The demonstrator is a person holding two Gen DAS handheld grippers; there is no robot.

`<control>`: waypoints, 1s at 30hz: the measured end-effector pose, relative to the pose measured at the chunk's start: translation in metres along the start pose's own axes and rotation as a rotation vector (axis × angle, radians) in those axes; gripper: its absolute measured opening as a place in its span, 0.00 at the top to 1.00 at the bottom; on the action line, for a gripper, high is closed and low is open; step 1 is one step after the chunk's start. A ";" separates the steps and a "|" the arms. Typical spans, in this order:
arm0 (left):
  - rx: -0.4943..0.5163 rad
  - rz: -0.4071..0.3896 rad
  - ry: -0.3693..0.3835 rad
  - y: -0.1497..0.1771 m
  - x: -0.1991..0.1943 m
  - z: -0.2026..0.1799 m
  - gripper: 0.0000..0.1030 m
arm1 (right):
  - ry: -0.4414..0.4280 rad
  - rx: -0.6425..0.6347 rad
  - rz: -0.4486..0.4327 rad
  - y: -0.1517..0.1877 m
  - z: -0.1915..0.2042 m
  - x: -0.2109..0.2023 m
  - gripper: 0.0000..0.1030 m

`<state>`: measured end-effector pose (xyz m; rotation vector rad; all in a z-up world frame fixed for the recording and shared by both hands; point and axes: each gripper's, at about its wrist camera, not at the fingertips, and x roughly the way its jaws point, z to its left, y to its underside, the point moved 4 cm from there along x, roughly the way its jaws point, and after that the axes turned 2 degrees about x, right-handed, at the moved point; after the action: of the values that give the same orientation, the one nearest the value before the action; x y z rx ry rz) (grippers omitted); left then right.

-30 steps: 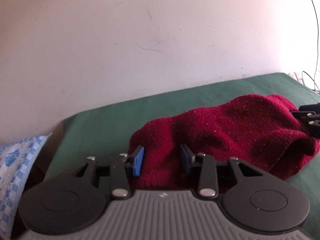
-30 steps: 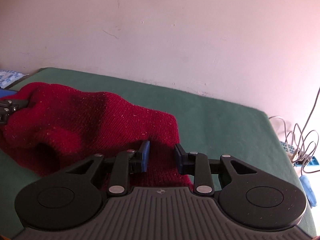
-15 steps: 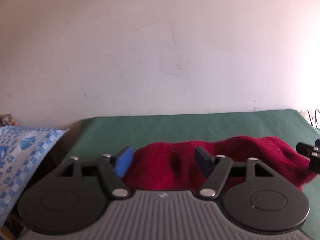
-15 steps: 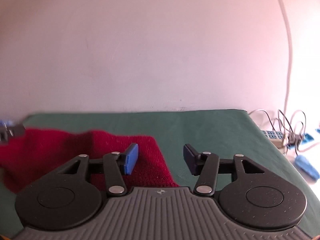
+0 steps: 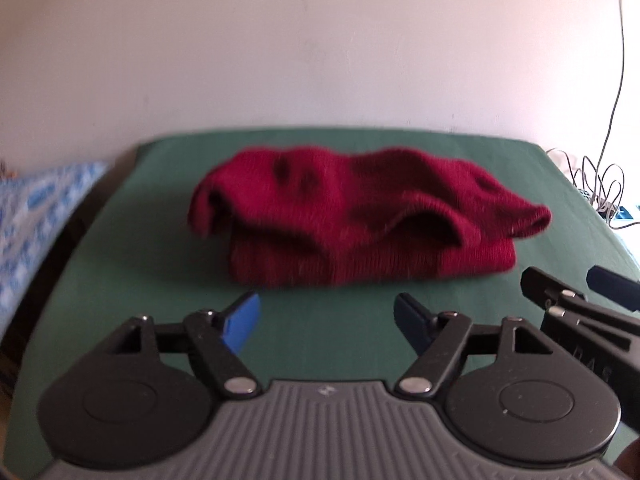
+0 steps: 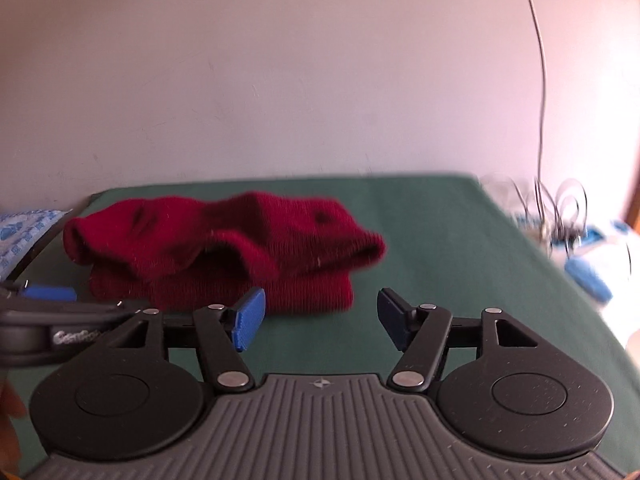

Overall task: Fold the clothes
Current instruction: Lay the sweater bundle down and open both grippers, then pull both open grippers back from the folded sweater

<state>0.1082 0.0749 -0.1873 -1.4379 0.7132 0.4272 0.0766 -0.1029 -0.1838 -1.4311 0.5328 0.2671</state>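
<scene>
A dark red knitted garment (image 5: 360, 216) lies folded in a thick bundle on the green table cover (image 5: 160, 264); the right wrist view shows it too (image 6: 224, 256). My left gripper (image 5: 327, 322) hangs short of the bundle's near edge, jaws opening, nothing between them. My right gripper (image 6: 318, 318) sits just off the bundle's near right corner, jaws likewise opening and empty. Each gripper shows at the edge of the other's view: the right one (image 5: 576, 300) and the left one (image 6: 48, 300).
A pale wall stands right behind the table. A blue-and-white patterned cloth (image 5: 36, 216) lies off the left edge. Cables and blue items (image 6: 576, 240) sit at the right, with one cable running up the wall (image 6: 540, 80).
Both grippers let go of the red garment, opened wide and drew back toward me and upward. The garment now rests whole on the cover as a folded bundle.
</scene>
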 end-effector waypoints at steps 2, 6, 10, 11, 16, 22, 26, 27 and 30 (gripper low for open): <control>-0.032 0.019 -0.008 0.005 -0.004 0.009 0.09 | 0.010 0.015 0.004 0.001 0.002 0.001 0.34; -0.022 0.007 -0.054 0.008 -0.013 0.016 0.04 | 0.008 -0.022 0.008 0.006 0.019 0.000 0.30; -0.049 0.029 -0.090 0.009 -0.017 0.024 0.04 | 0.005 -0.050 0.016 0.007 0.028 -0.007 0.29; -0.054 0.033 -0.100 0.010 -0.019 0.025 0.03 | 0.001 -0.057 0.015 0.006 0.030 -0.007 0.28; -0.048 0.030 -0.151 0.015 -0.030 0.024 0.01 | -0.021 -0.066 0.045 0.004 0.029 -0.005 0.25; -0.053 0.039 -0.203 0.025 -0.037 0.018 0.01 | -0.072 -0.070 0.048 0.004 0.021 -0.006 0.18; -0.073 0.047 -0.227 0.032 -0.041 0.015 0.01 | -0.077 -0.069 0.044 0.008 0.015 -0.013 0.16; -0.071 0.049 -0.229 0.032 -0.041 0.014 0.01 | -0.063 -0.081 0.039 0.009 0.015 -0.015 0.15; -0.047 0.052 -0.218 0.031 -0.042 0.010 0.01 | -0.021 -0.099 0.023 0.009 0.015 -0.022 0.15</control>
<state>0.0589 0.0941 -0.1828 -1.3938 0.5680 0.6341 0.0565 -0.0840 -0.1802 -1.5174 0.5249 0.3308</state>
